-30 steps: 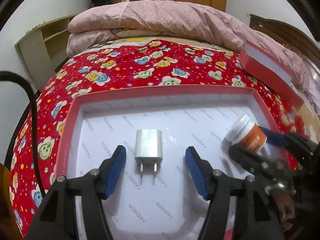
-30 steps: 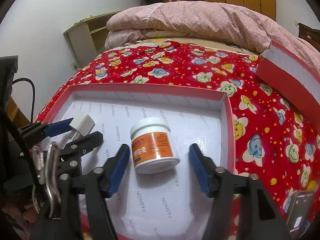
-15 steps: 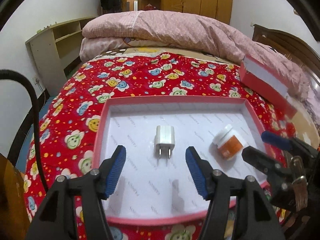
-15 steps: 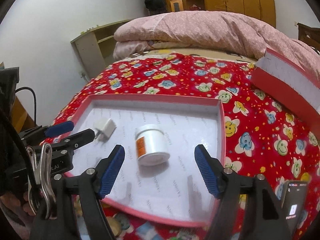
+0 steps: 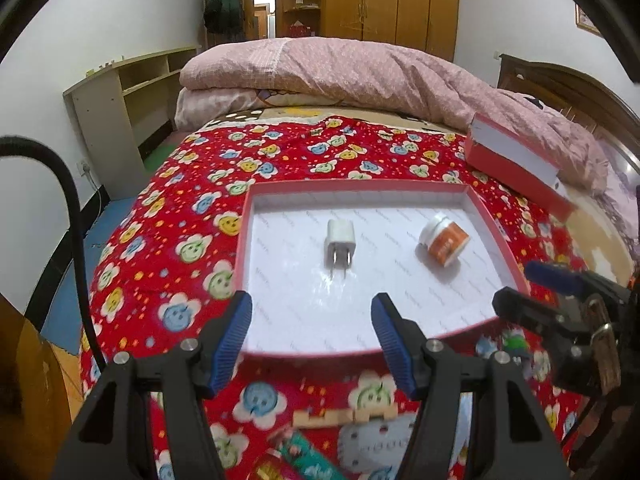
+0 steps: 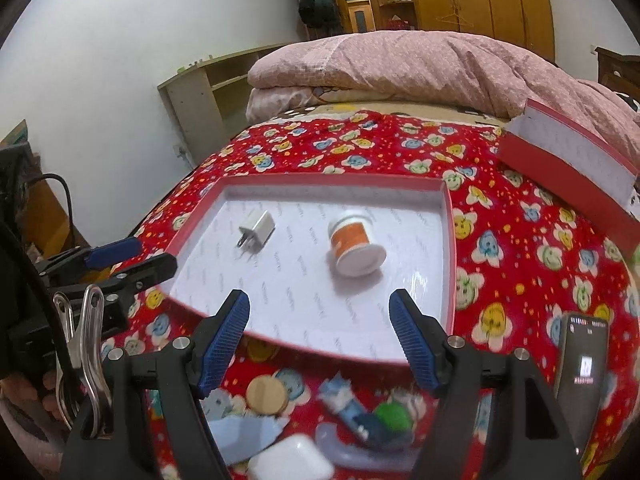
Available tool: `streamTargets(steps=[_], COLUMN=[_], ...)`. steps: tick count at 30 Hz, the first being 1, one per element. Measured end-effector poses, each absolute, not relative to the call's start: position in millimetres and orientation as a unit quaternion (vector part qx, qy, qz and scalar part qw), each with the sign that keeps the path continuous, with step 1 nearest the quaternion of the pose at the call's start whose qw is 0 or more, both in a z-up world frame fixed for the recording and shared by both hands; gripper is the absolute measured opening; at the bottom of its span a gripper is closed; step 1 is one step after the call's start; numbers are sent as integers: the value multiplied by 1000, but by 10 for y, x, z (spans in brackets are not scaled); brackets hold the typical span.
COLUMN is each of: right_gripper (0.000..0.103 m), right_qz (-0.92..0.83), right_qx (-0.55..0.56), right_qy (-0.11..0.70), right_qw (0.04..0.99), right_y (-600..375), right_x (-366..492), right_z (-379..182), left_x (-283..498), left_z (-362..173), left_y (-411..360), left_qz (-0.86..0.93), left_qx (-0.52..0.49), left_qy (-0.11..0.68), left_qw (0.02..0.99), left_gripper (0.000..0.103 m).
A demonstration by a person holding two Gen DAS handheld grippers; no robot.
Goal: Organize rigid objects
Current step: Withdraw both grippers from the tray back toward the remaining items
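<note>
You've pulled both grippers back, left gripper (image 5: 311, 330) and right gripper (image 6: 319, 330) released and empty; white plug adapter (image 5: 341, 242) and orange-labelled white jar (image 6: 354, 245) now sit in the shallow red-rimmed box tray (image 5: 362, 350).

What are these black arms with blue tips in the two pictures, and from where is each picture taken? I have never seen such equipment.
There is no robot here. A person holds one two-finger gripper in each hand, and a fisheye camera on each looks forward along its fingers. One picture comes from the left gripper, the other from the right gripper; each also sees the other at its edge. Both are open and hold nothing.

On the bed's red flowered blanket lies a shallow red box tray. In it are a white charger plug and a small white jar with an orange label, lying on its side. Nearer the cameras, blurred small objects and a phone lie on the blanket. The box's other half rests further back.
</note>
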State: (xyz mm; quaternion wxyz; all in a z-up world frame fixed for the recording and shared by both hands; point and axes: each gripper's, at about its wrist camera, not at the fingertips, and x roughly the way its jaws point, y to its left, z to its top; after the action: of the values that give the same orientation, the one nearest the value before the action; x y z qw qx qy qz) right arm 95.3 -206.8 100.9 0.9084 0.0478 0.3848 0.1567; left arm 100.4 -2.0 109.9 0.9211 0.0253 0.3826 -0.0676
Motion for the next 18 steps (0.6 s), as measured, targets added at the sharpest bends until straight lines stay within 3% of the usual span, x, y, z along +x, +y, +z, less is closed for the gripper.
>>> streamTargets(steps=[18], right_gripper=[74], right_qz=[166], right_qx=[55], right_qy=[408], right_qw=[896], right_y=[-2046], right_x=[204], right_z=[724], left_x=[284], left_z=[745], left_y=[387], left_qz=[-45], left_qx=[5], left_qy=[404], left_qw=[914], left_gripper=[66])
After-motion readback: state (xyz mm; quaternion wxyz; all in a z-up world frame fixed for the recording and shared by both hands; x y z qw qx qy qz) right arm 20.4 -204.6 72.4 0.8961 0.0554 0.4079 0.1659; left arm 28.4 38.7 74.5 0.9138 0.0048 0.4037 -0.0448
